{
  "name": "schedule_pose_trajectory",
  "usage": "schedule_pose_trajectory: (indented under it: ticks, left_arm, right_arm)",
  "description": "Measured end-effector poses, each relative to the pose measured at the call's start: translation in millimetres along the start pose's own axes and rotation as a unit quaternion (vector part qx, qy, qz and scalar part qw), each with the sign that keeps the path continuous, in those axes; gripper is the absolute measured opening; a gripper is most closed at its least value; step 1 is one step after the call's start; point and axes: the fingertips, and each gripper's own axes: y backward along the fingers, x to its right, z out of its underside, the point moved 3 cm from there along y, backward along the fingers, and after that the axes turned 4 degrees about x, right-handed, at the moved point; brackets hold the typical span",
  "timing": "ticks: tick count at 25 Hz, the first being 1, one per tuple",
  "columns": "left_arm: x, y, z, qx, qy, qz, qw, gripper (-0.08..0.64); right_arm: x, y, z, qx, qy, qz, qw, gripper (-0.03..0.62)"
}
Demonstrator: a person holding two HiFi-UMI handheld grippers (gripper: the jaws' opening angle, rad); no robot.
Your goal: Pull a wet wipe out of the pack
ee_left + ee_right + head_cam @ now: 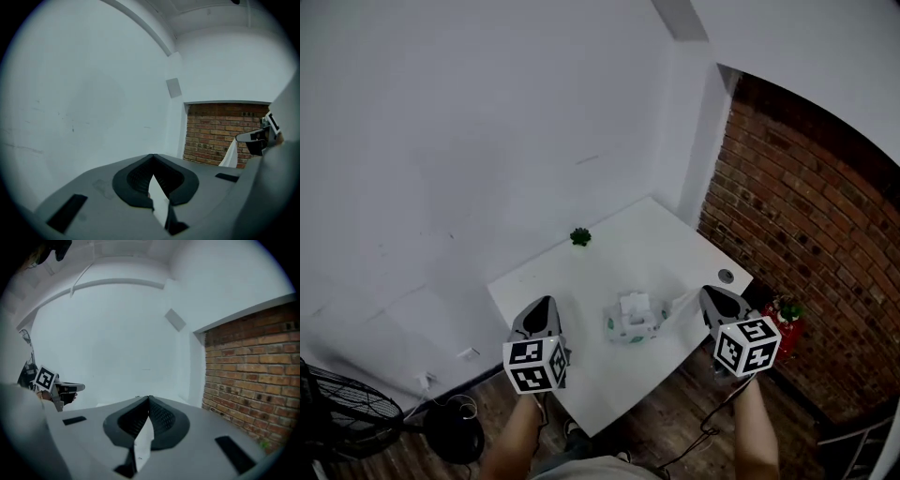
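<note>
White desk (581, 281) below, bare wall (441, 141) behind. The fingers (164, 420) of my right gripper (149, 398) are pinched together on a wipe (680, 303), which stretches rightward from the pack (635, 321) at frame centre. My left gripper (153, 155) is closed on nothing and hangs left of the pack, apart from it. I judge the pull half done. Next I'd draw further right, perhaps pinning the pack. A small plant (579, 236) sits well behind, and nothing blocks me.

White table (534, 281), white wipe (680, 302), white pack (635, 321) with green marks; red-brown brick wall (806, 206); black-and-white squares on cubes (534, 364); green plant (579, 236).
</note>
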Motion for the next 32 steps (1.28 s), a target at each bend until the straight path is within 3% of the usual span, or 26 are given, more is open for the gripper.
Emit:
schedule_pose_trajectory:
  ticks: [3,7,12,32]
  left_arm:
    - [13,-12,-11,0.004,-0.002,0.019,0.9998,0.0]
    - [31,-26,-16,0.003,0.011,0.046,0.9989,0.0]
    - [45,-31,-17,-0.002,-0.001,0.069,0.9976,0.0]
    - [25,-45,-15,-0.003,0.017,0.059,0.9981,0.0]
  right_arm:
    - [4,16,11,0.028,-0.018,0.061,0.998,0.002]
    - [10,38,25,0.061,-0.048,0.146,0.986,0.002]
    - [12,57,35,0.078,-0.078,0.207,0.972,0.002]
    - [6,49,18,0.089,-0.081,0.213,0.97,0.002]
